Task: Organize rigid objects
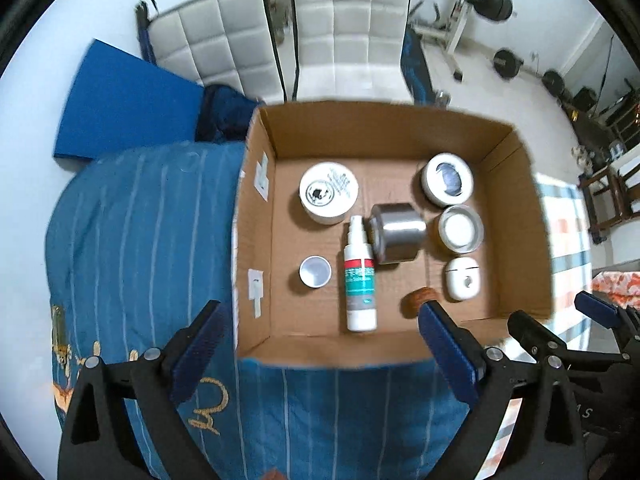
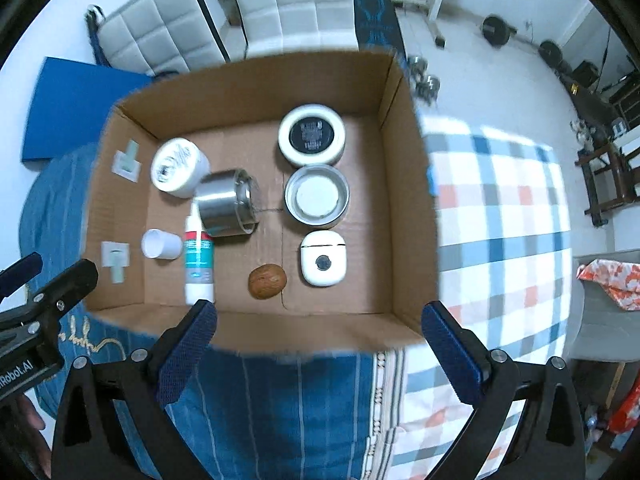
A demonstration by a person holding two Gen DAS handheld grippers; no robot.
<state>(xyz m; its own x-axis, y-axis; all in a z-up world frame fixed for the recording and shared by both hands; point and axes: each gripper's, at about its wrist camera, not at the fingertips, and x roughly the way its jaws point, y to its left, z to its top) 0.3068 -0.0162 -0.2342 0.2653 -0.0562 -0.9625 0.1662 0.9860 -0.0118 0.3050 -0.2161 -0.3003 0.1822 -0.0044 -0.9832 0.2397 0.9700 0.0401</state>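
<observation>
A cardboard box [image 1: 520, 216] stands open on a bed, over a blue striped blanket [image 1: 140, 220] on its left and a checked sheet [image 2: 500, 208] on its right. All the small things lie inside the box.

The writing is mostly too blurred to read. The white spray bottle [image 1: 359, 280] lies on its side with a red and teal label, but the words are not legible. The white jar [image 1: 328, 192] at the back left has teal print and a dark round mark on its lid. The second white jar [image 2: 312, 134] at the back right carries a black label with small pale lines. On the edge of the right wrist view, the left gripper body shows the letters "Robot.AI".

A steel cup [image 2: 226, 206] lies on its side, touching the bottle's nozzle end. Beside it stands a round metal tin [image 2: 317, 196] with a white disc in it. In front of the tin is a white earbud case [image 2: 323, 258], and left of that a walnut [image 2: 267, 275]. A small white cup [image 1: 315, 271] stands upright left of the bottle.

The left gripper [image 1: 320, 344] hangs over the near wall of the box, jaws spread wide and holding nothing. The right gripper [image 2: 320, 344] is the same, spread and empty.
</observation>
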